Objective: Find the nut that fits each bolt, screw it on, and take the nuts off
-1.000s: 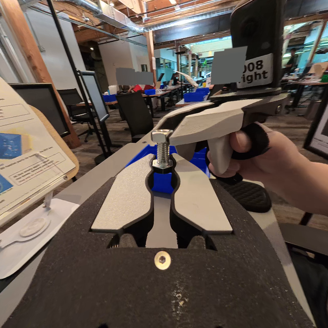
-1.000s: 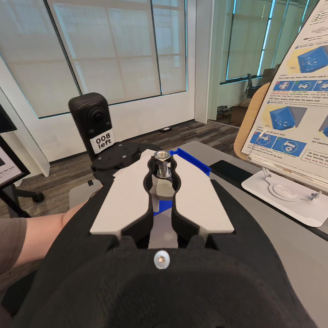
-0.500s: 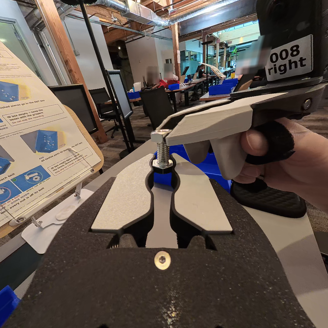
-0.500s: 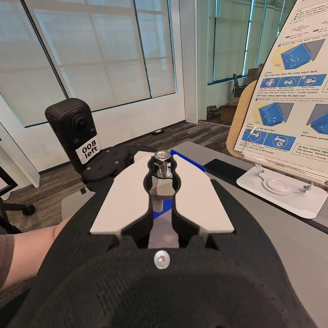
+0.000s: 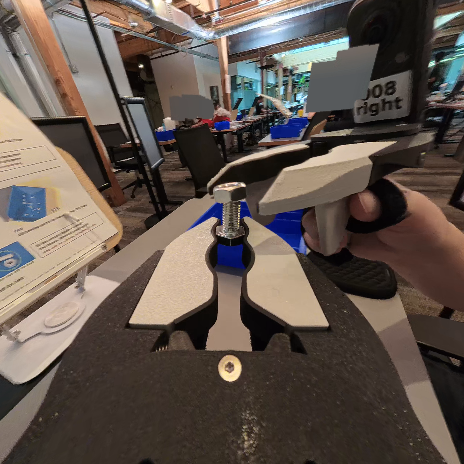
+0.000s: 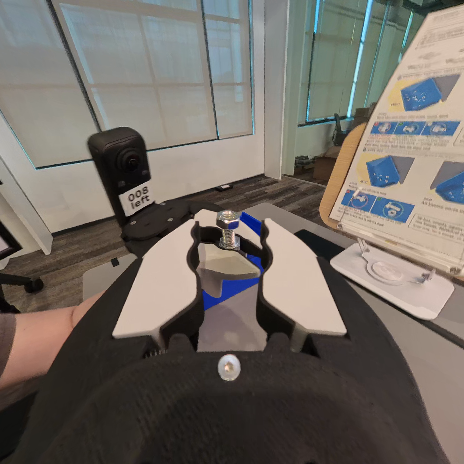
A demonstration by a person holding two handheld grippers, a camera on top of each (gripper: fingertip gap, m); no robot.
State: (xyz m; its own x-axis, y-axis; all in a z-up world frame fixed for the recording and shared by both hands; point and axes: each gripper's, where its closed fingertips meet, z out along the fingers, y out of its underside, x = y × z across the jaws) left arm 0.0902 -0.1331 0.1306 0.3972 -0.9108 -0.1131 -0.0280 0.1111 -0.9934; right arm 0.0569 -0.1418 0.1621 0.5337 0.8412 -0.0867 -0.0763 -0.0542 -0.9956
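Observation:
A silver hex bolt [image 5: 229, 212] stands upright with its head on top and a hex nut [image 5: 229, 231] low on its thread. My left gripper [image 5: 229, 227] is shut on the nut and holds the bolt above the grey table [image 5: 155, 246]. My right gripper [image 6: 232, 223] is open, its fingers spread to either side of the bolt head [image 6: 227, 218] without touching it. The right wrist view also shows the nut [image 6: 228, 243] pinched in the left gripper's fingers [image 6: 226, 263]. In the left wrist view the right gripper [image 5: 238, 193] comes in from the right, held by a hand [image 5: 401, 246].
A blue bin [image 5: 283, 226] sits on the table behind the bolt. An instruction board [image 5: 37, 213] on a white stand [image 6: 391, 283] is at the left in the left wrist view and at the right in the right wrist view. A black pad [image 5: 351, 276] lies under the hand. Some 4 centimetres of space lies between my two pairs of fingers.
My right gripper was shut on the bolt head and has opened and let it go. My left gripper still holds the nut. Both views have swung slightly.

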